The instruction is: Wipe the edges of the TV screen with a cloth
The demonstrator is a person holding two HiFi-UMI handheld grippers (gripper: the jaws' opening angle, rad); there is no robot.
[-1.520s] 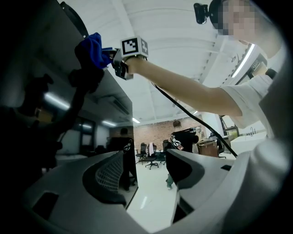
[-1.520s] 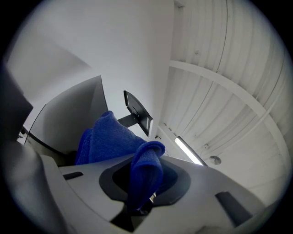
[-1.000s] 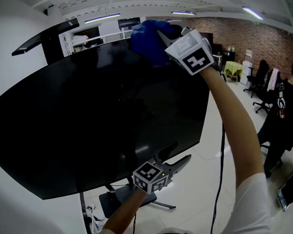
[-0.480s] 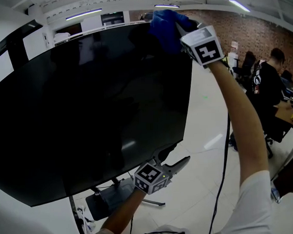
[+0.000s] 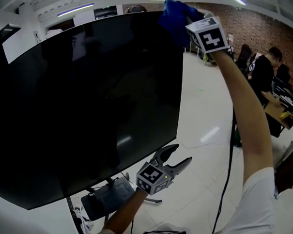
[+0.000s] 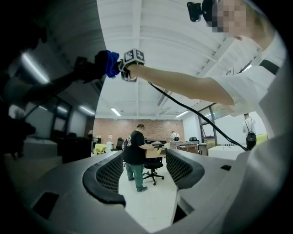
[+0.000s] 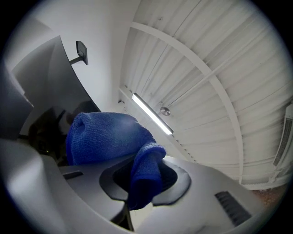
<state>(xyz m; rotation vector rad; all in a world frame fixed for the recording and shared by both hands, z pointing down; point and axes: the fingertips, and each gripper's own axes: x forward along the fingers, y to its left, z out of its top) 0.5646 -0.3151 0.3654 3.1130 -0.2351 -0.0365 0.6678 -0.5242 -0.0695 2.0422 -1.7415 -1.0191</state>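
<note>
The right gripper (image 5: 188,22) is raised high and clamped on a blue cloth (image 5: 172,18), a fold of it pinched between the jaws. The cloth sits at the top right corner of the large black TV screen (image 5: 87,92), apparently pressed against its upper edge. The left gripper (image 5: 176,156) hangs below the screen's lower right corner, jaws apart and holding nothing, clear of the screen, above the white floor (image 5: 201,150).
</note>
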